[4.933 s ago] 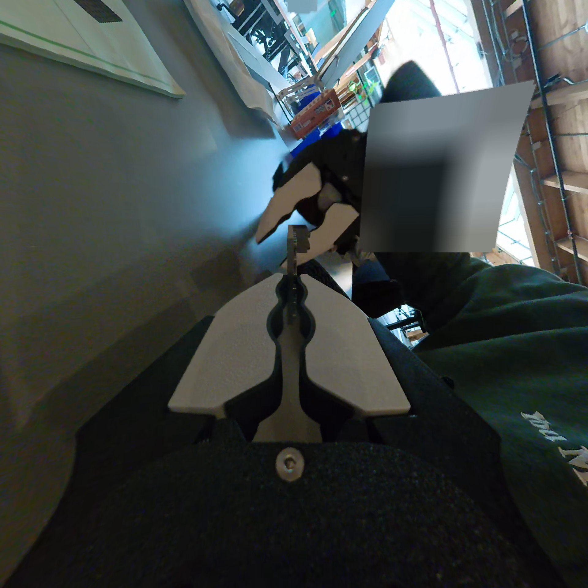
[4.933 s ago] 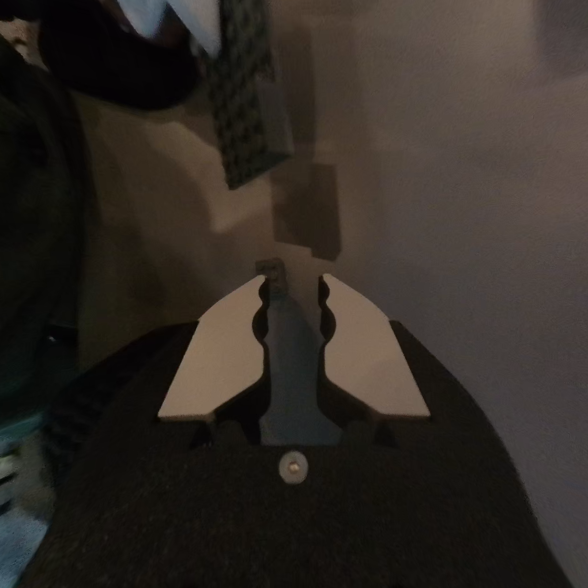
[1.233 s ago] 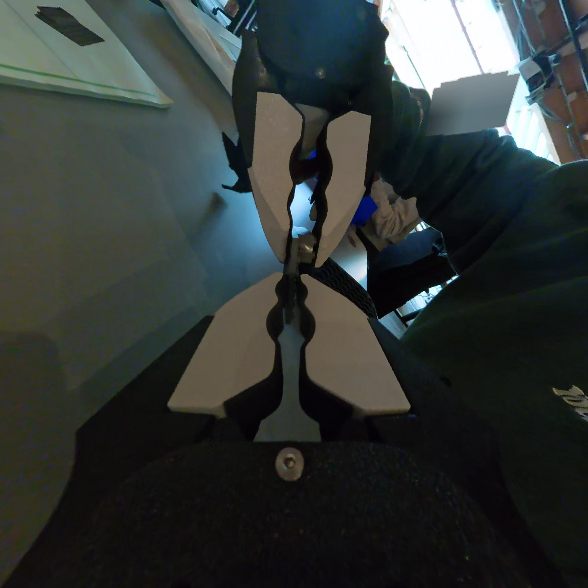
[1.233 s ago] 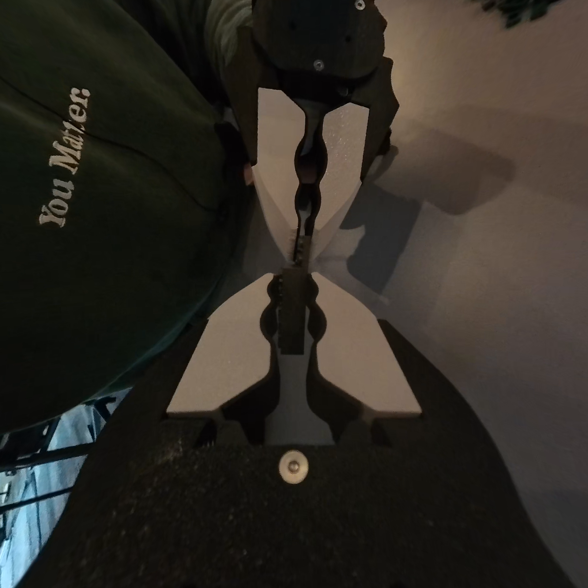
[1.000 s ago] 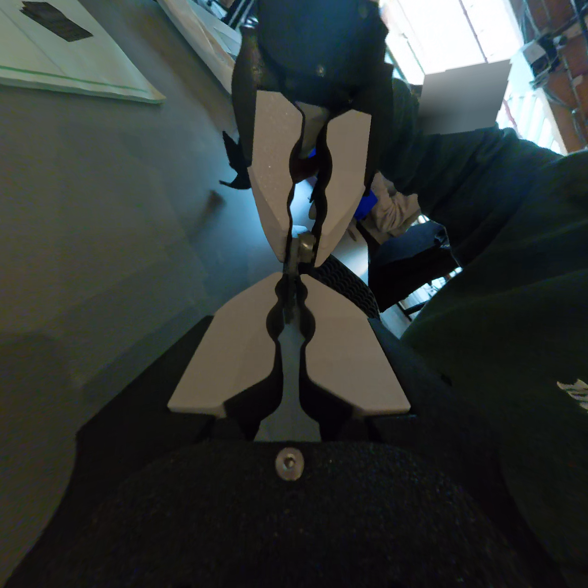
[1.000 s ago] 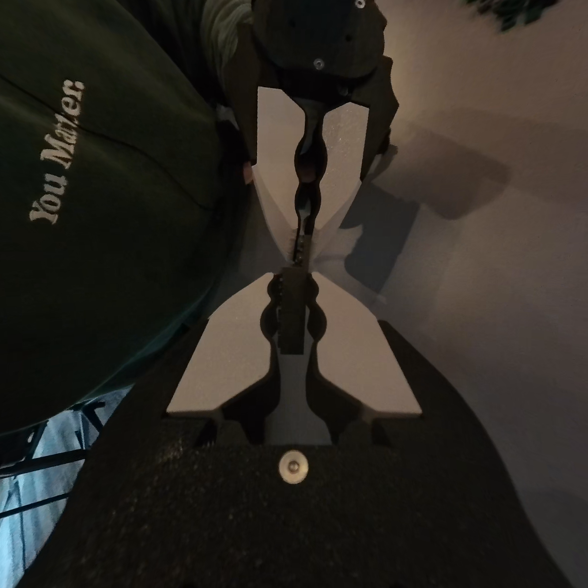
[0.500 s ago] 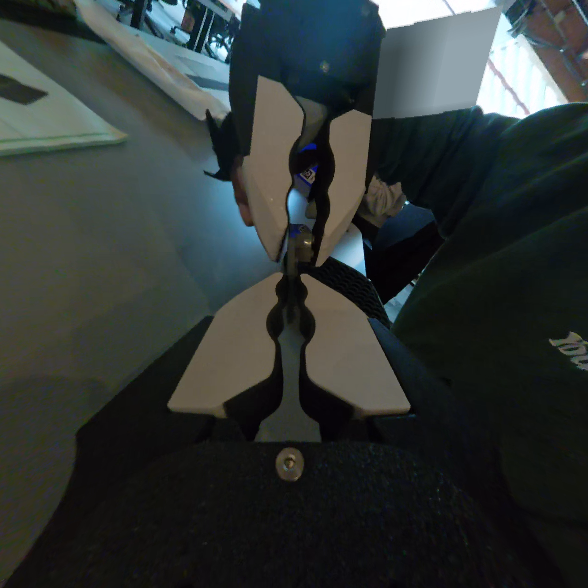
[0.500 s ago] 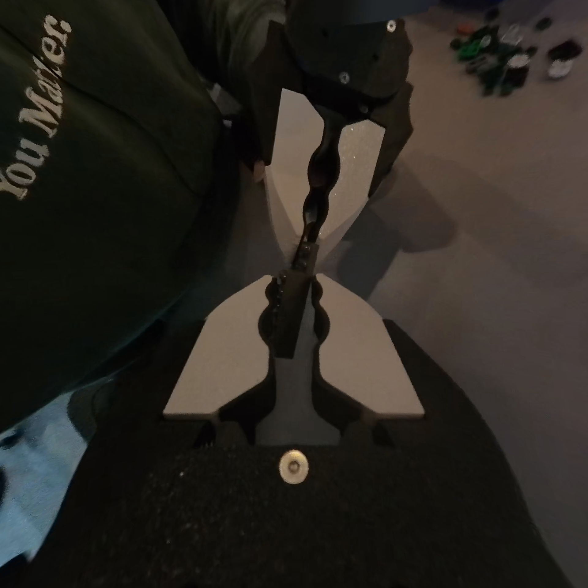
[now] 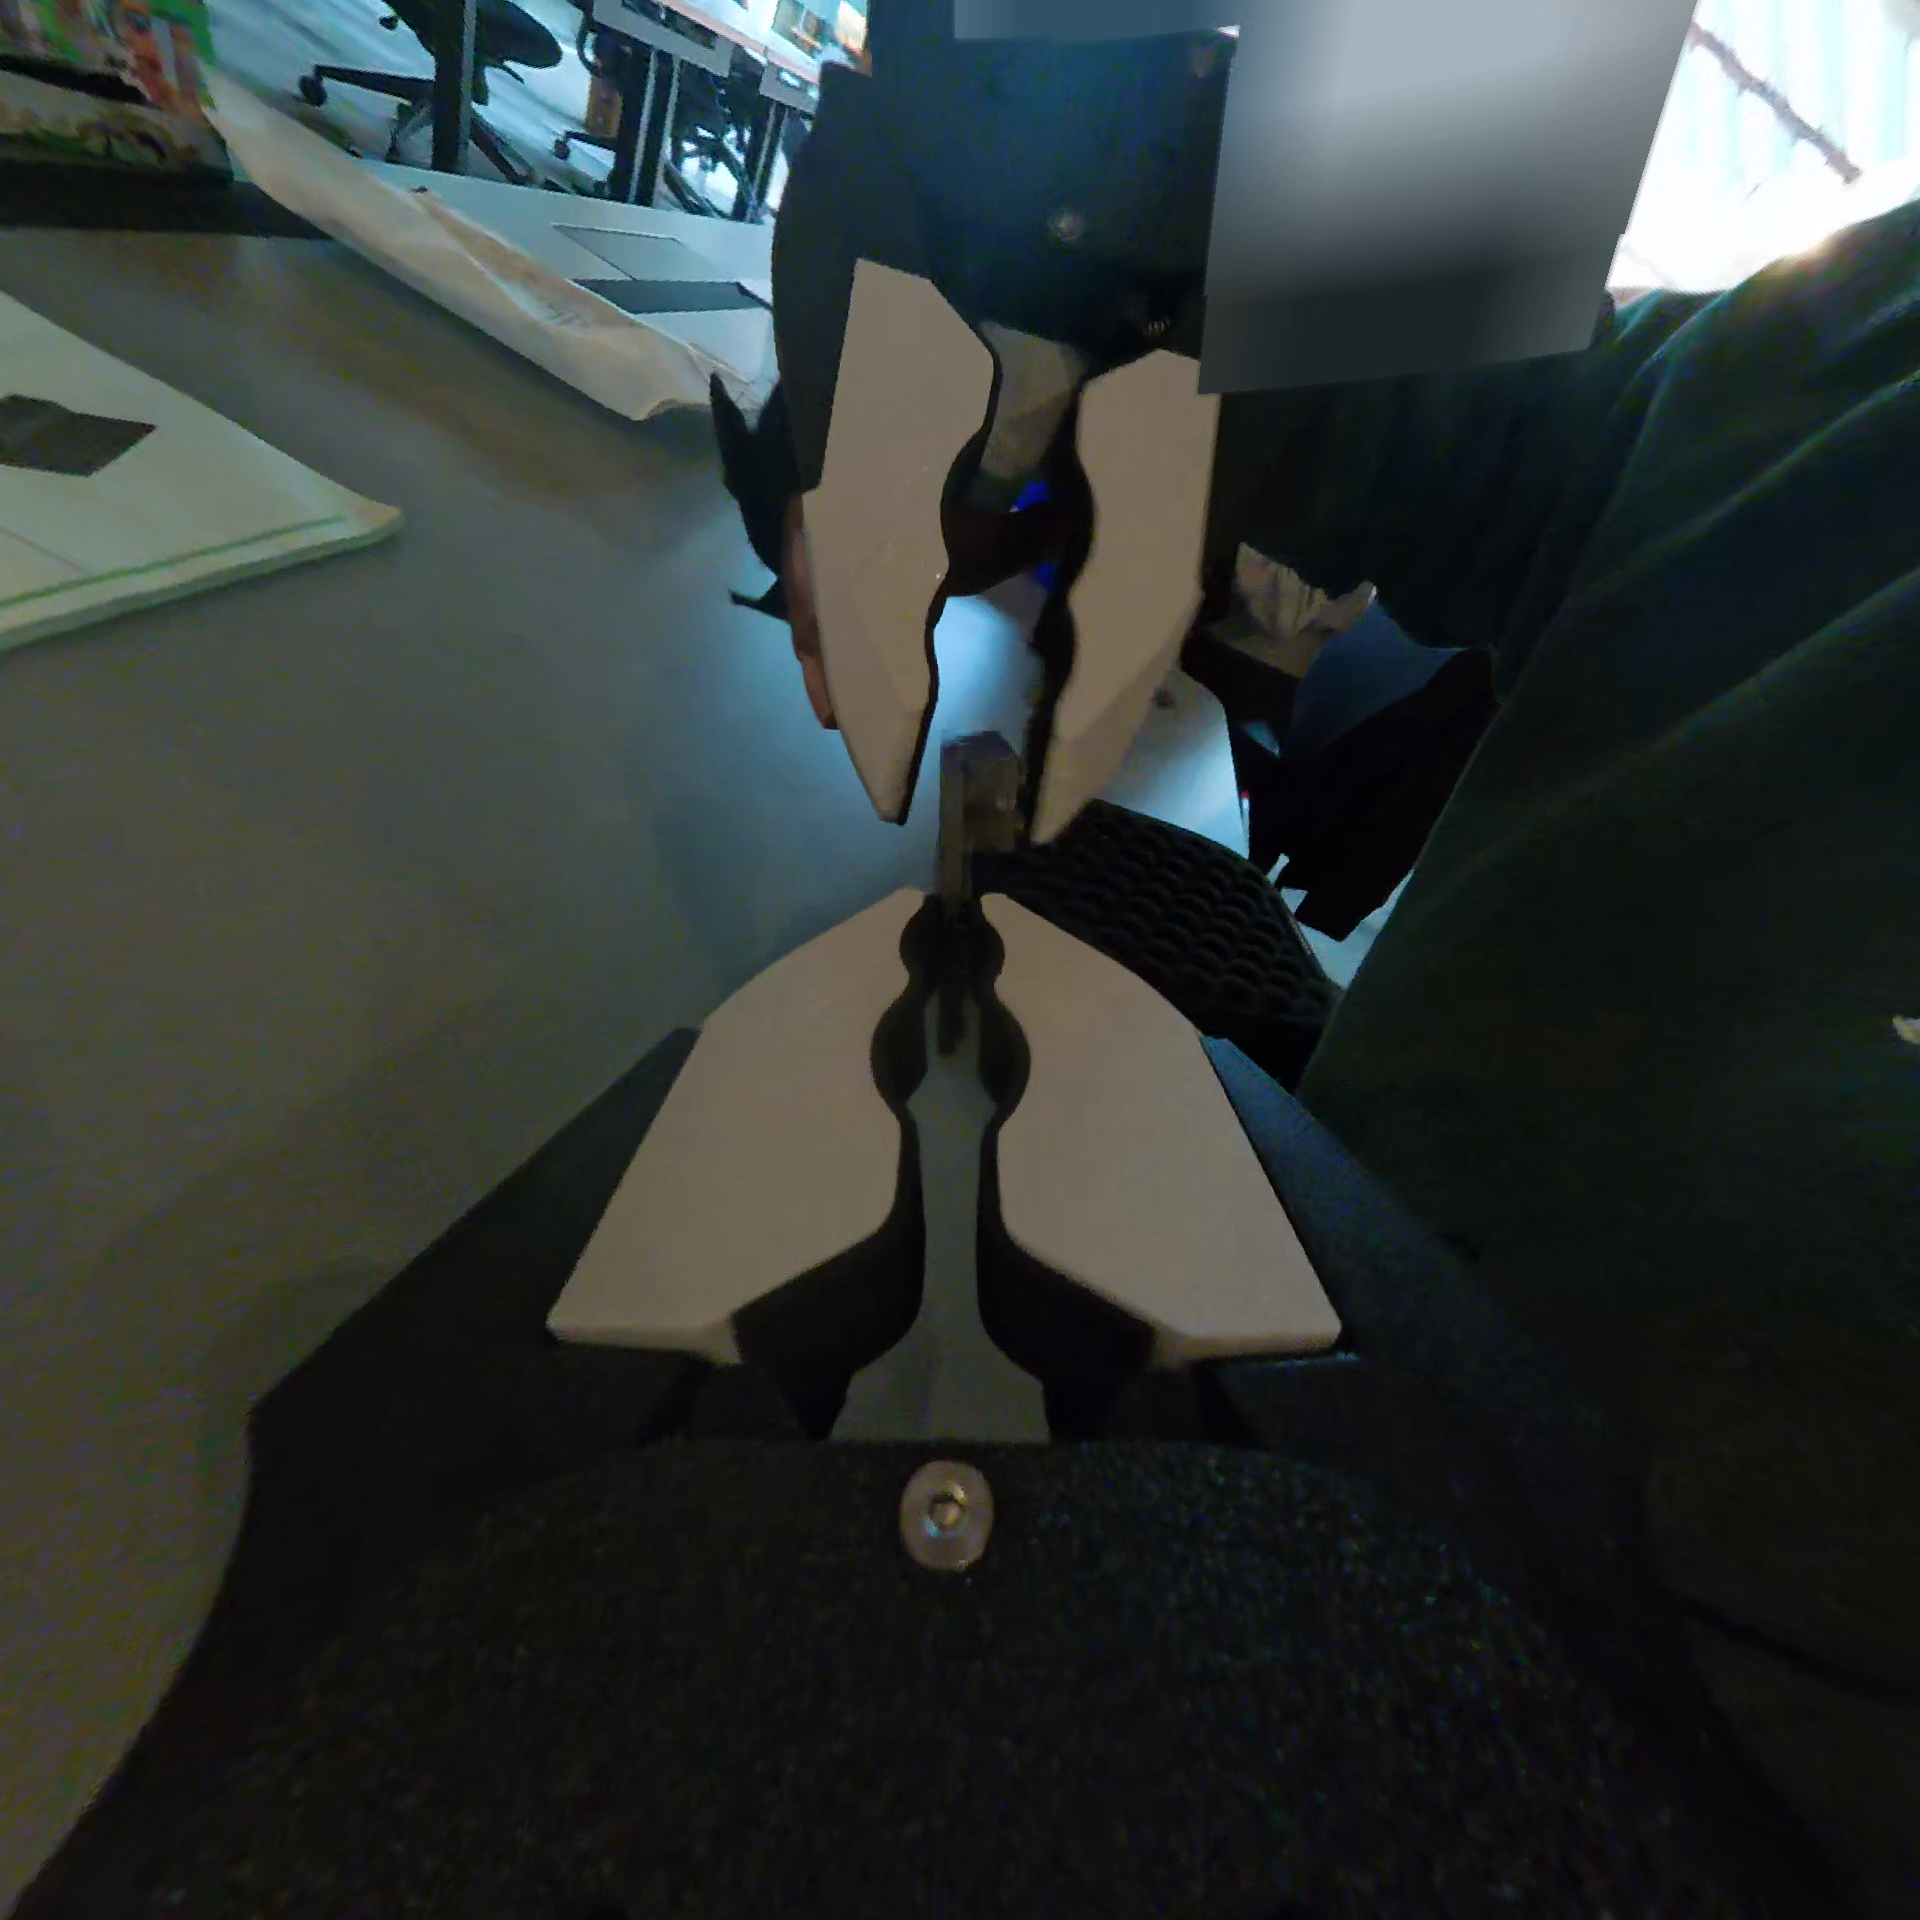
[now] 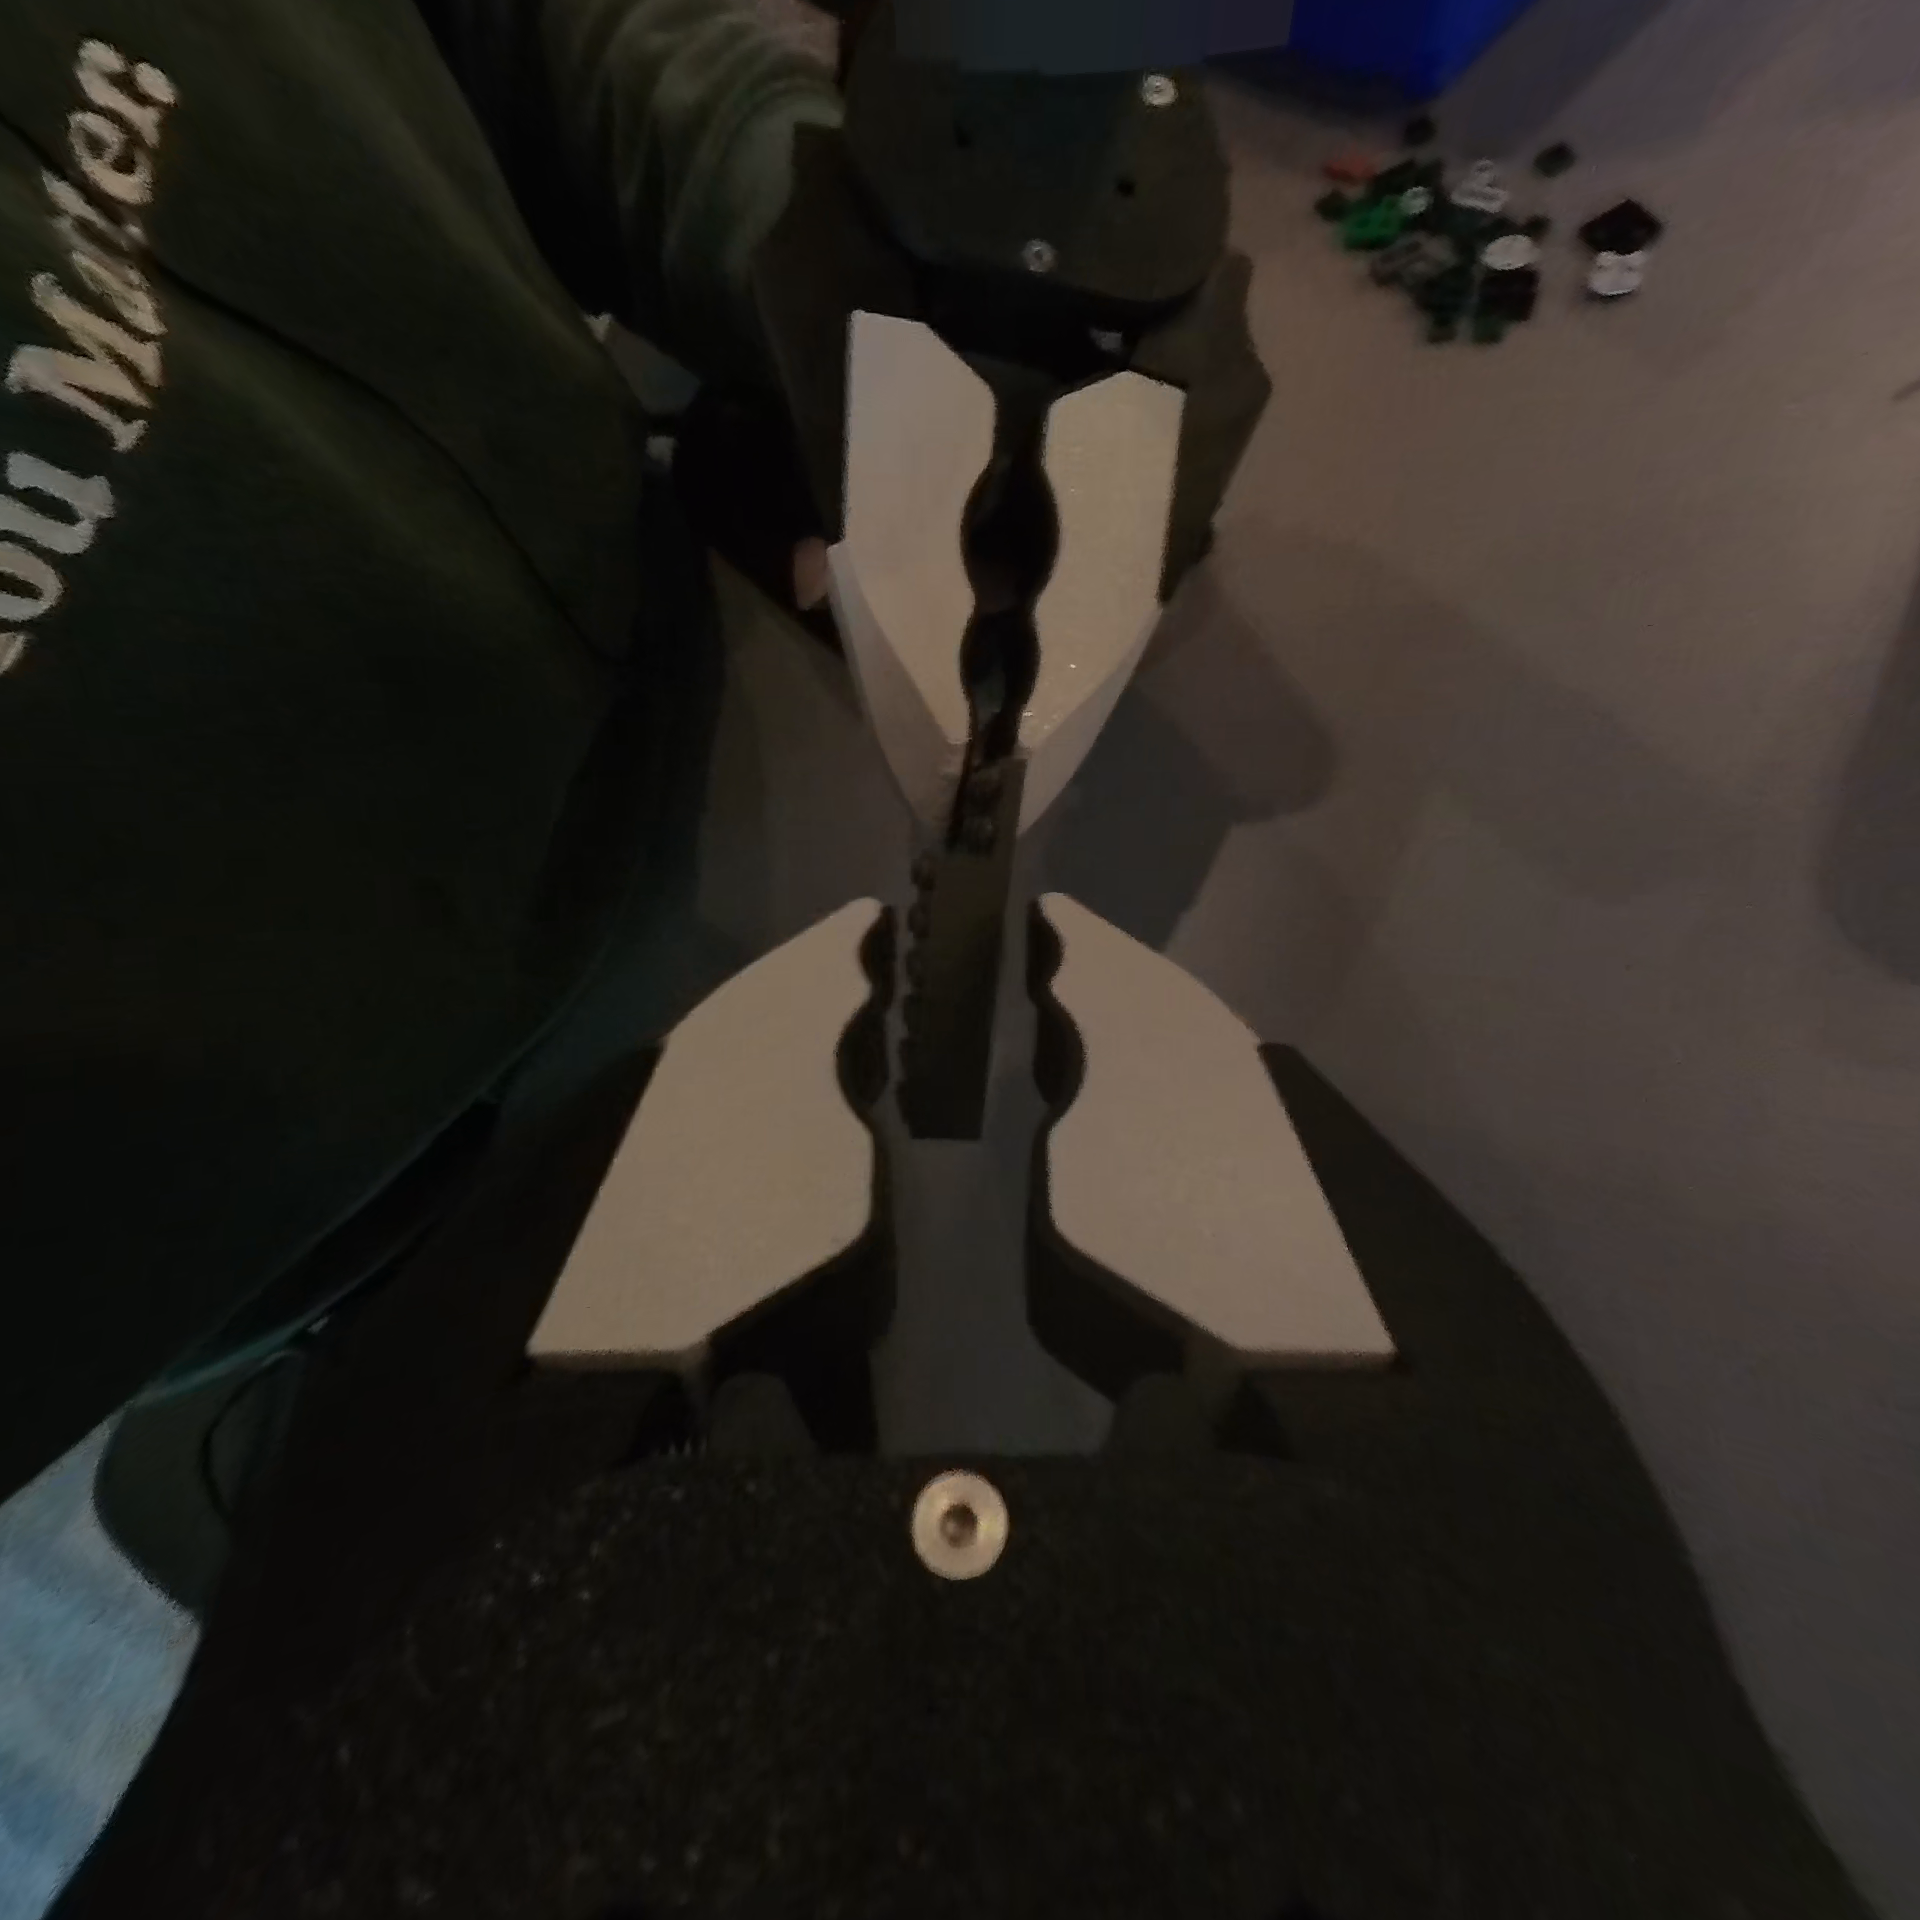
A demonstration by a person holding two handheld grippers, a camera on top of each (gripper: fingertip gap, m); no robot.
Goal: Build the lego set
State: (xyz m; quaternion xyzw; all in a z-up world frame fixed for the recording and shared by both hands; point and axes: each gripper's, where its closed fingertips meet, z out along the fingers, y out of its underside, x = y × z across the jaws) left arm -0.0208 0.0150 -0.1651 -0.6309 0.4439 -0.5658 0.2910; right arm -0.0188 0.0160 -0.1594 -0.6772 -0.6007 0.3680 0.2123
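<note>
My left gripper (image 9: 951, 896) is shut on a thin dark studded plate (image 9: 954, 862), seen edge-on and held in the air. A small grey piece (image 9: 982, 784) sits on the plate's far end. My right gripper (image 9: 971, 816) faces the left one tip to tip, its jaws slightly apart around that end. In the right wrist view the plate (image 10: 956, 997) runs between my right gripper's (image 10: 961, 904) fingers with a thin gap on each side. The left gripper (image 10: 982, 769) clamps its far end.
A white instruction sheet (image 9: 156, 509) and a paper bag (image 9: 468, 270) lie on the grey table (image 9: 364, 831). A pile of loose Lego pieces (image 10: 1455, 239) lies at the far right. The person's dark green sweatshirt (image 10: 260, 623) and a mesh chair (image 9: 1164, 914) are close by. The grippers are tip to tip, or close to it.
The right gripper's jaws have opened a little off the plate's end. Both grippers have tilted together, bringing the table and the piece pile into view. The left gripper still holds the plate.
</note>
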